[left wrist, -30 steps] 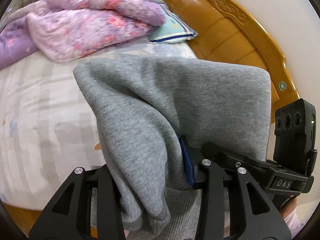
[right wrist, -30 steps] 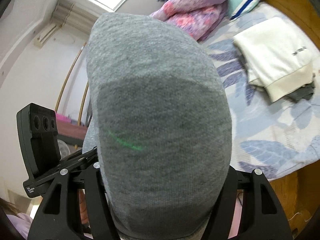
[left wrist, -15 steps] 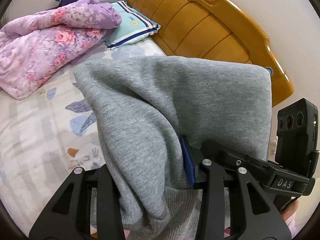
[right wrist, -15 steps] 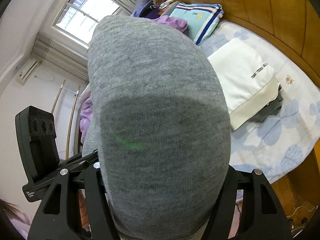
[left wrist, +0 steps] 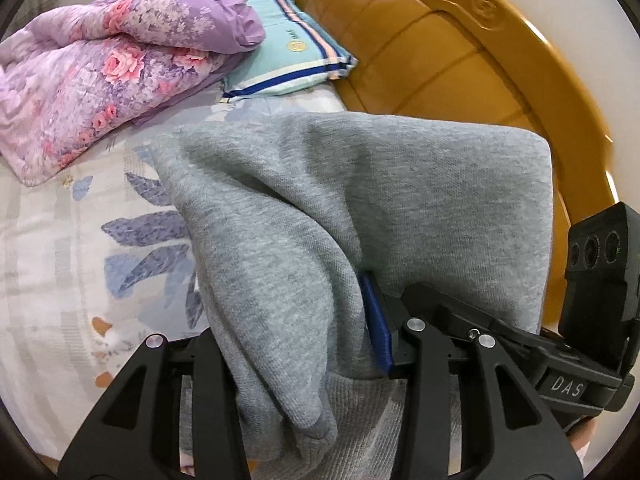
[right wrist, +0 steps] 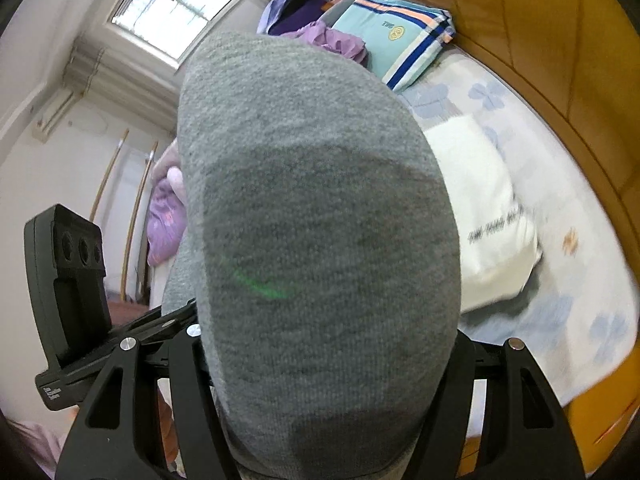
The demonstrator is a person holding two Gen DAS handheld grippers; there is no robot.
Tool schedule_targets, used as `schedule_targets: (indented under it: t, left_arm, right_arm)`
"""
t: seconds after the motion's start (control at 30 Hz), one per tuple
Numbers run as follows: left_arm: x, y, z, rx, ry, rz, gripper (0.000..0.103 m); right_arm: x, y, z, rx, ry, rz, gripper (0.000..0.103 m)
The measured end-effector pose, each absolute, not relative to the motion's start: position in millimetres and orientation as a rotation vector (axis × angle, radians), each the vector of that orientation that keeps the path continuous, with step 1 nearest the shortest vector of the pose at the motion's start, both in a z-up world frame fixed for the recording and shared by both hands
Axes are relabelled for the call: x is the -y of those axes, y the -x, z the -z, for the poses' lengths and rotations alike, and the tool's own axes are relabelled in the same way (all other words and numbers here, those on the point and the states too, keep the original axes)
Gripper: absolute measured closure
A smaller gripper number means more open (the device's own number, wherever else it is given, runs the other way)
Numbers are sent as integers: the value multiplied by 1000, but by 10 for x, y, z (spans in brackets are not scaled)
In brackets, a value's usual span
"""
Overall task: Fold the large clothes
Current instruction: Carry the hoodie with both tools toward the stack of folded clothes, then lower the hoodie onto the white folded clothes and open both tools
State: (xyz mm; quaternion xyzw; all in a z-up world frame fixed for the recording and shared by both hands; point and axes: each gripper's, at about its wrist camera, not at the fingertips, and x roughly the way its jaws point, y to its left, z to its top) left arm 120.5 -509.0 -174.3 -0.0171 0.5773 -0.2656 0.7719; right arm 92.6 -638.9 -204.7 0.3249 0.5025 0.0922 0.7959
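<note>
Left wrist view, from the left edge across: a purple floral quilt point(left wrist: 108, 68) lies bunched on the leaf-print bed sheet point(left wrist: 60, 240), and a striped teal pillow point(left wrist: 288, 60) sits beside it against the curved wooden headboard point(left wrist: 460, 60). In the middle, the left gripper point(left wrist: 296, 344) is clamped on a thick fold of the grey sweatshirt point(left wrist: 360, 208), which is lifted over the bed and drapes out past the blue pad.

Right wrist view, left to right: a window point(right wrist: 176, 4) high in the wall, then the right gripper point(right wrist: 328, 380), its jaws set fairly wide and squeezing a fat roll of the same grey sweatshirt point(right wrist: 312, 208) that fills the centre. To the right a folded cream garment point(right wrist: 480, 208) lies on the sheet point(right wrist: 580, 280).
</note>
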Motion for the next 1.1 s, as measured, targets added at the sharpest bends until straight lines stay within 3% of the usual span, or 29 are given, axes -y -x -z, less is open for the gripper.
schedule_targets:
  t: [0.5,0.67,0.73,0.83,1.1]
  left_arm:
    - [5573,-2248,3292,-1393,89,325,61]
    - [5625,-2466,3976,-1521,89,291,45]
    - [5599,-2474,4050,-1521,70,292,33]
    - [5492,-2437,3965,-1478,-28,278,25]
    - [4906,-2402,3787,-1462,-61,156,25]
  right_arm:
    - [7078,-2110,3629,-1322,-728,-342,40]
    - [7203,-2154,4030,-1438,-643,-111,22]
    - [7239,-2060,4037,-1415,-695,-97,21]
    - [7196,-1896,3944,-1412,-656,-73,20]
    - [7290,-1664,3450,-1311,-510,123,17]
